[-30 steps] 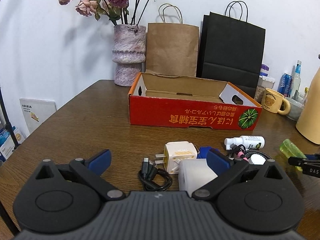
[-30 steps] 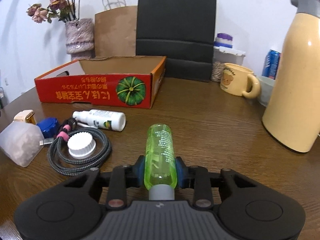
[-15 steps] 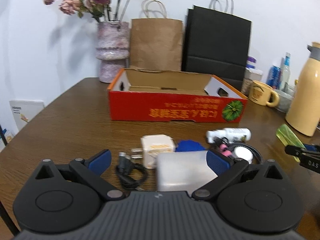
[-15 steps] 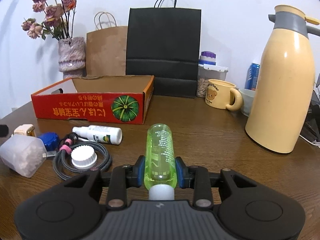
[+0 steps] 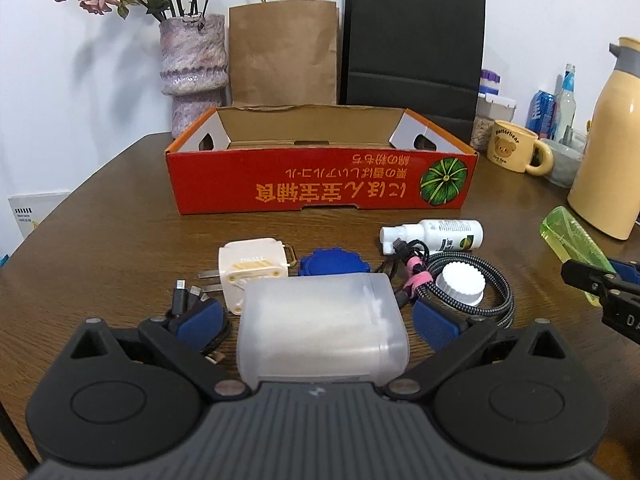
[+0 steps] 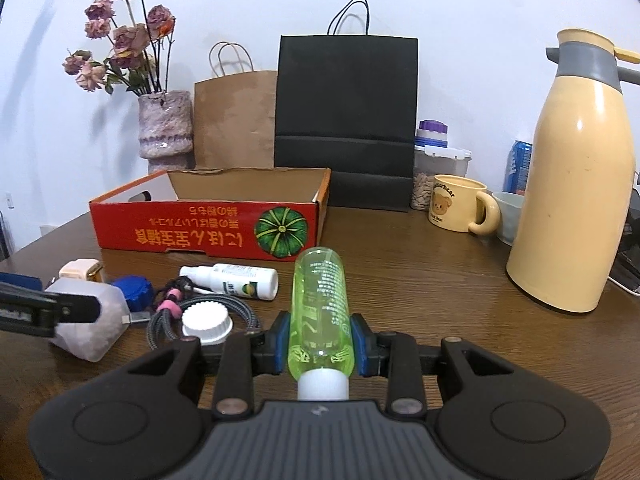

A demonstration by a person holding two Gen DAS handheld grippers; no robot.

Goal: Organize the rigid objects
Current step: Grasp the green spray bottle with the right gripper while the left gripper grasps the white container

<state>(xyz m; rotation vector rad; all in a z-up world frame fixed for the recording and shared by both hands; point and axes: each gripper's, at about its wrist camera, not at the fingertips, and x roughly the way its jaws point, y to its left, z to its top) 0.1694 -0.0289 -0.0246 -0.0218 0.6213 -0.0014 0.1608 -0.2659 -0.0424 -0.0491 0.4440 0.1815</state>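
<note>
A: Start at the bottom of the left wrist view. What is the left gripper doing?

B: Its jaws stand wide. The frosted plastic container lies on its side between the blue pads, but there is a gap on each side, so nothing is pinched yet. Its long axis runs across the frame, from pad to pad.

A: And the other one?

B: The right gripper is clamped on the green bottle, white cap toward the camera, long axis pointing straight up the frame at the red cardboard box.

A: What lies past the container?

B: In the left view, a white plug adapter and a blue lid just beyond it, a braided cable coil with a white cap on it to the right, then a white spray bottle. Further up the frame sits the box, open and seemingly empty.

A: So which relation matters?

B: I'd say the box lies directly ahead of both tools; the right hand already carries its load, the left must first close.

A: Any change from a second ago?

B: The container sat off to the right pad then; now it is centred between the jaws and looks larger. The right grip is unchanged, though the bottle looks raised slightly.
</note>
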